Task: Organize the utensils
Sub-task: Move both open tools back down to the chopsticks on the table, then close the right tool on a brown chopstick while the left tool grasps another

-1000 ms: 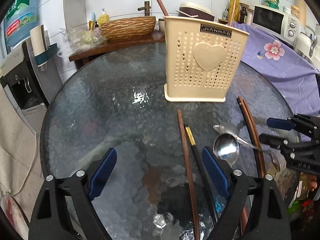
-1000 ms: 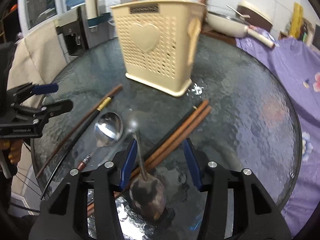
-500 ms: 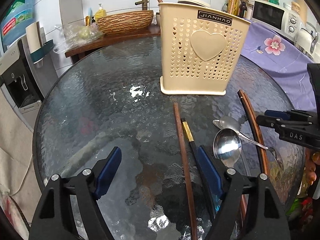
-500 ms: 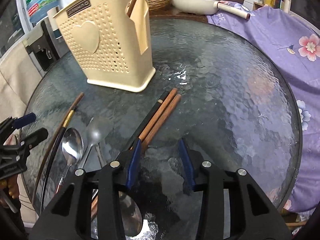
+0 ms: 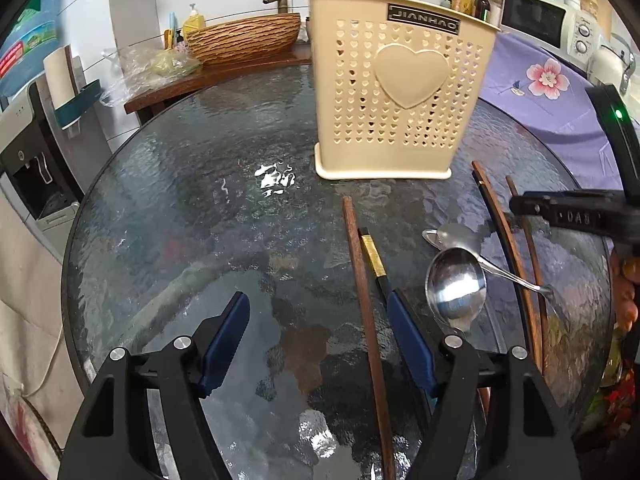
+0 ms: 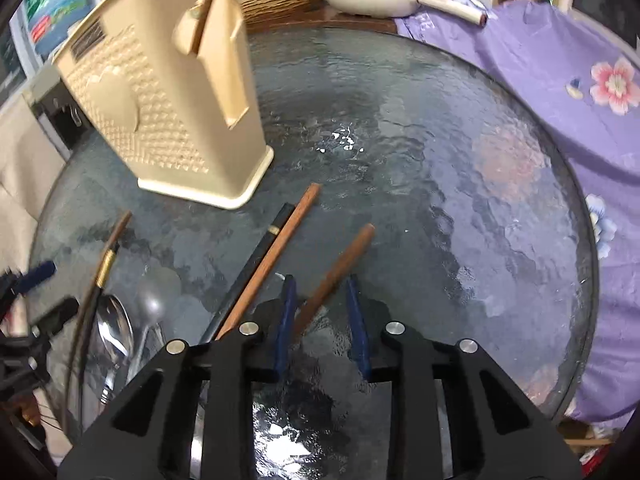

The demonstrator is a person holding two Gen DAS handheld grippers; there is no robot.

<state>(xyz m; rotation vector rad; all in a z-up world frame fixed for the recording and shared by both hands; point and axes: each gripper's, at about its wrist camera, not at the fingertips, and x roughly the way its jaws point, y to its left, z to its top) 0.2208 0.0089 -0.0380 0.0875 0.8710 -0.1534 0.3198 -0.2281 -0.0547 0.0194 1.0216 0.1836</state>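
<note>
So the big change: a moment ago the right tool (image 6: 320, 316) was just sitting over the three chopsticks lying together, now one brown chopstick (image 6: 340, 264) has been split off from the other two (image 6: 264, 264) and sits angled up between its blue pads, jaws narrowed around it but I honestly can't tell if they're pinching it yet. Looks like the pick-up has started, next stop presumably the beige holder (image 5: 400, 92), which already has a stick poking out the top. The left tool (image 5: 320, 340) is wide open, holding nothing, with another brown chopstick (image 5: 364, 300) between its fingers on the glass surface (image 5: 180, 208). Two spoons (image 5: 456, 284) lie in front of the holder, to its right. Readable text: "JIANHAO" on the holder's plate; the right tool's side shows "DAS" mirrored.
</note>
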